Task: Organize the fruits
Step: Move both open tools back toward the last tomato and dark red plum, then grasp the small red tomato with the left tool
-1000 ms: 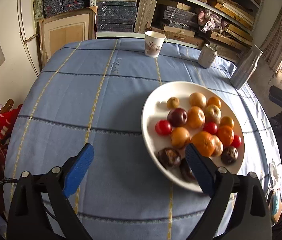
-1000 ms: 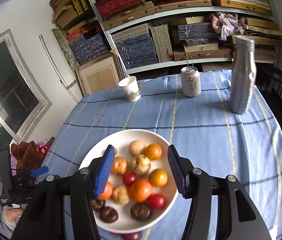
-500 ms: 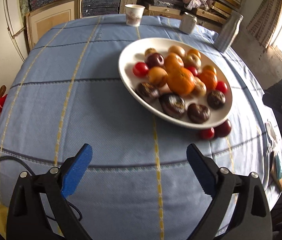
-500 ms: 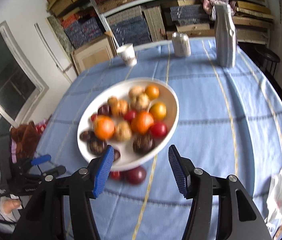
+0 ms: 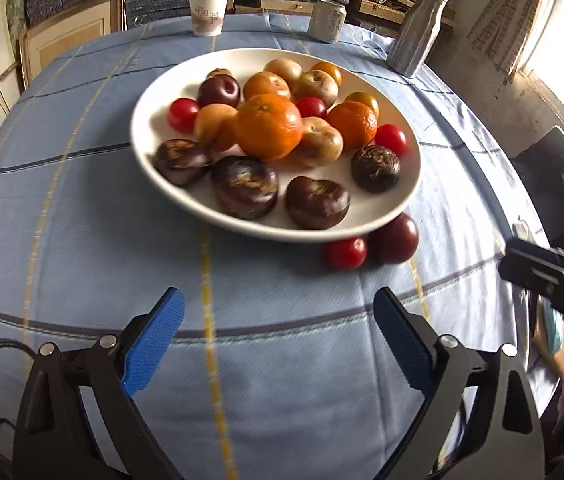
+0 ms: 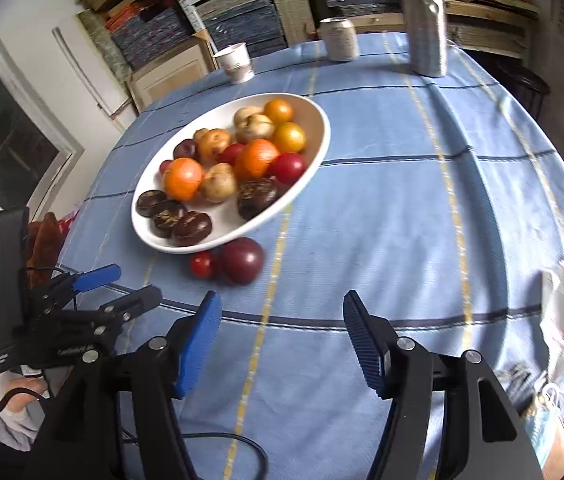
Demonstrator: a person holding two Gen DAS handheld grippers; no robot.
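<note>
Fruits mostly fill the white plate (image 5: 146,136), but a cherry tomato (image 5: 345,253) and plum (image 5: 393,239) lie lower right on the worktop (image 5: 82,208), left claw (image 5: 278,340) wide and empty, right claw (image 6: 282,332) opening, empty.

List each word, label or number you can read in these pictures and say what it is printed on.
None can be read.
Paper cup: reddish print, too small.
Can: faint markings, blurred.
Left tool, white label on its body: too blurred.

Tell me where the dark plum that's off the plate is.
The dark plum lies on the blue tablecloth against the white plate near rim, beside a cherry tomato.
</note>
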